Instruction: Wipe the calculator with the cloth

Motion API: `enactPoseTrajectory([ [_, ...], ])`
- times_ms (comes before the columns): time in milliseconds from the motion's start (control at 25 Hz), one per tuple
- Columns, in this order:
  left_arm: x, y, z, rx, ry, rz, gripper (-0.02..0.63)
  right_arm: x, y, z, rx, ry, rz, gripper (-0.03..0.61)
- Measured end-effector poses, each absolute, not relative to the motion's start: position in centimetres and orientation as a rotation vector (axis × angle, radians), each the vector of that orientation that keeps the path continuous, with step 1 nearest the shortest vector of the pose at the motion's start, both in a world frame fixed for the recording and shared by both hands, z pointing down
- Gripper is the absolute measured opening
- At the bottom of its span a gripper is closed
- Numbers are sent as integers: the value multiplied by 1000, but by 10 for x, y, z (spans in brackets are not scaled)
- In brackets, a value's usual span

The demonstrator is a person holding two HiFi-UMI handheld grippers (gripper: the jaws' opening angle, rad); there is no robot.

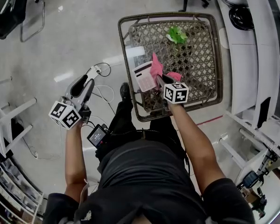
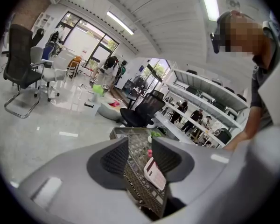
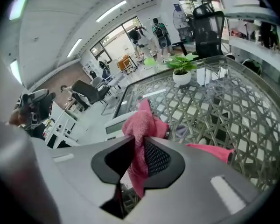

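The person wears a black short-sleeved shirt (image 1: 149, 171), dark trousers (image 1: 123, 120) and a black shoe (image 1: 125, 91). A small dark device (image 1: 97, 135) with a lit screen sits at the waist. The left gripper (image 1: 92, 73) and right gripper (image 1: 159, 82) have smooth grey shells and black ribbed pads (image 2: 115, 157). Each carries a white cube (image 1: 65, 114) printed with black square markers. A thin white cable (image 1: 105, 94) loops beside the left one.

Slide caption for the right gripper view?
Right gripper shut on pink cloth beside the calculator on a wicker table; potted plant behind.
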State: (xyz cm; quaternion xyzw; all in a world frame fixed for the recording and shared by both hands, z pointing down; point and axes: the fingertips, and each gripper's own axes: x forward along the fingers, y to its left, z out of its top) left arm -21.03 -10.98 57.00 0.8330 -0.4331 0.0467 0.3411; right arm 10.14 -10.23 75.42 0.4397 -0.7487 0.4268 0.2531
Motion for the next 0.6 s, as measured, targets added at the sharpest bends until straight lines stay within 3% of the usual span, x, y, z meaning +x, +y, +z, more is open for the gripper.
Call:
enactPoseTrajectory([
  [600,-237,-102,574,2128,-1183,95,163,7,-155,733,1030,-2194,1046,55],
])
